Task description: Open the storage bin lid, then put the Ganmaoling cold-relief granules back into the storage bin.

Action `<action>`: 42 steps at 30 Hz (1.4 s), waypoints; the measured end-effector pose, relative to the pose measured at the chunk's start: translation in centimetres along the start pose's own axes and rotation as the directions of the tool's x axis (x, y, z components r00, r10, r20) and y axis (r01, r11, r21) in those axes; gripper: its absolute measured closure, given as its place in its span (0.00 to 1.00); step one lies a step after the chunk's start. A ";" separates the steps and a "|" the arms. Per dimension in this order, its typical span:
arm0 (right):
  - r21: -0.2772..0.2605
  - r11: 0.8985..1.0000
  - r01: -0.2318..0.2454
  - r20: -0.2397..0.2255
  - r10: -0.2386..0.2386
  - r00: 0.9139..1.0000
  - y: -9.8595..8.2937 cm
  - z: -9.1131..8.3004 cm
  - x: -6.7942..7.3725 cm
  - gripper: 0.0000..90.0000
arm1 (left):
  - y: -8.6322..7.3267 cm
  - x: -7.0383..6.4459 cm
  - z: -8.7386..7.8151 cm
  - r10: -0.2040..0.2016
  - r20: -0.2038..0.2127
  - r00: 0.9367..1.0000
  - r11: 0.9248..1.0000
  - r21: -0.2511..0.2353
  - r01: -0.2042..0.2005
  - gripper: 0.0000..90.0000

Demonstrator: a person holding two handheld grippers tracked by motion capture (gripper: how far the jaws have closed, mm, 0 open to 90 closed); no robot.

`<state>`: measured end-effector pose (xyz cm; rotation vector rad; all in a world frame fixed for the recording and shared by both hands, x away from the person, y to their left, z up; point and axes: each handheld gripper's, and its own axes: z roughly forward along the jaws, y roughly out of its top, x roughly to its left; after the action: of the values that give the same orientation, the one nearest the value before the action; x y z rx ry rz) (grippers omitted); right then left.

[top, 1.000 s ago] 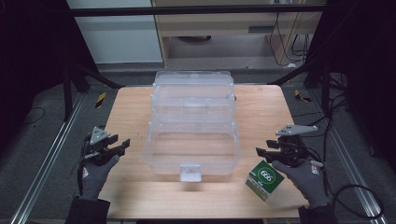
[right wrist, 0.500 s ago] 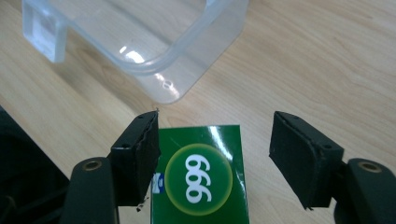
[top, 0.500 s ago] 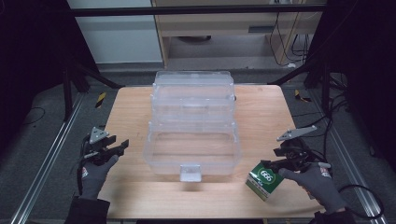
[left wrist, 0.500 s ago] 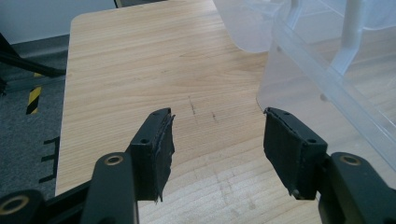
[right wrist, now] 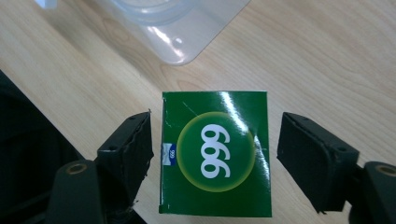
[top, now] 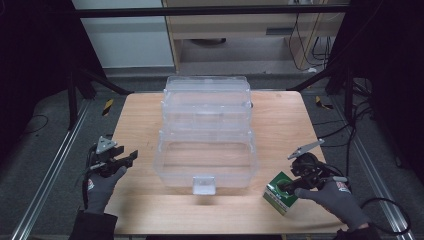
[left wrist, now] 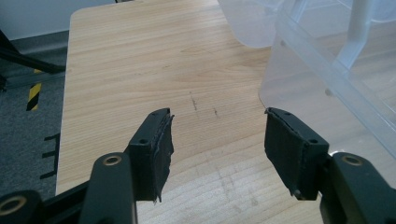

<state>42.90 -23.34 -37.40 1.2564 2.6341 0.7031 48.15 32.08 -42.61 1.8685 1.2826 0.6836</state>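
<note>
Straddling the small green cardboard box with the white "999" roundel [right wrist: 215, 158], the right gripper [right wrist: 215, 154] has its jaws spread wide, one on either side, neither pad touching cardboard. Box sits flat on the wooden bench [top: 135, 120] near the front right corner, just beside the front right corner of the clear tiered plastic organiser [top: 207, 135], which occupies the bench centre with its trays stepped open. Left gripper [left wrist: 217, 137] hovers over bare wood near the left edge, jaws apart and holding nothing, close to the organiser's side wall.

Step judged: approach complete, grasp not yet made. Next move probably calls for closing squarely on the box's two side faces, then lifting clear toward the open front tray.
</note>
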 end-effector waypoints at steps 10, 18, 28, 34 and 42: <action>0.086 0.996 0.019 -0.004 -0.018 1.000 -0.1 1.2 0.3 0.18 | -0.1 -0.1 0.2 0.003 0.003 1.000 1.000 0.013 -0.003 0.45; 0.145 0.989 0.034 -0.008 -0.033 0.999 -0.2 2.6 0.3 0.13 | -0.1 0.0 0.2 0.007 0.001 1.000 1.000 0.015 -0.007 0.45; 0.202 0.979 0.041 -0.002 -0.041 0.999 0.3 3.7 0.3 0.09 | 0.0 -0.1 0.0 0.014 -0.006 1.000 1.000 0.018 -0.014 0.45; 0.239 0.970 0.046 0.001 -0.048 0.999 0.3 4.4 0.1 0.09 | 0.0 -0.2 0.2 0.022 -0.005 1.000 0.999 0.026 -0.022 0.45; 0.278 0.959 0.055 -0.003 -0.056 0.998 0.2 5.0 0.0 0.12 | -0.1 -0.2 0.3 0.016 -0.006 1.000 0.999 0.028 -0.016 0.44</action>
<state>44.60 -21.54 -41.70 1.2383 2.8267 0.3271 48.26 31.82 -42.86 1.9027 1.2885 0.6831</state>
